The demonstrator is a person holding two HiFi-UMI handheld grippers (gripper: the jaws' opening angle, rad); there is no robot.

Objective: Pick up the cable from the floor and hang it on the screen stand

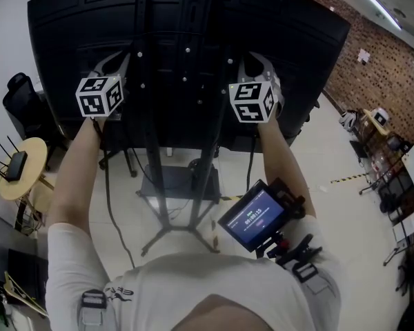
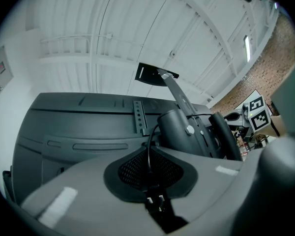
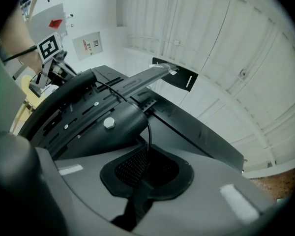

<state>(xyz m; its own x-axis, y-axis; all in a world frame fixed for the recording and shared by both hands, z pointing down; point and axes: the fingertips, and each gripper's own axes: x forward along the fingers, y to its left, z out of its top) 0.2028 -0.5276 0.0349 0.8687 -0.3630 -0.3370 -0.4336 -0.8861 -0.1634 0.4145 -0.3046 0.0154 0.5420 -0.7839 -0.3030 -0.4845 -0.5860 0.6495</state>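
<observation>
Nearest the head camera is the person's white T-shirt, and just past it a small black monitor with a blue display (image 1: 254,218) strapped to the right forearm. Both forearms reach up to the back of the large black flat screen (image 1: 186,26), which is carried on a black metal screen stand (image 1: 156,185) with splayed legs on the pale floor (image 1: 317,164).

The left gripper (image 1: 114,62) and the right gripper (image 1: 259,66) are held high and level with each other, one on each side of the stand's twin uprights. This is probably so that a length of cable spans the mount between them.

In the left gripper view, the jaws are clenched on the thin black cable (image 2: 148,154), which rises from them and curves behind the dark grey rounded mount housing (image 2: 179,129). In the right gripper view, those jaws look pinched on the same cable, which climbs out of their gap and bends over the housing.

So the held stretch of cable is off the floor and lies against the stand's mount. Dark strands below each gripper look like its loose ends hanging down. I judge the hanging is nearly done, and what remains is to settle the cable and release it.
</observation>
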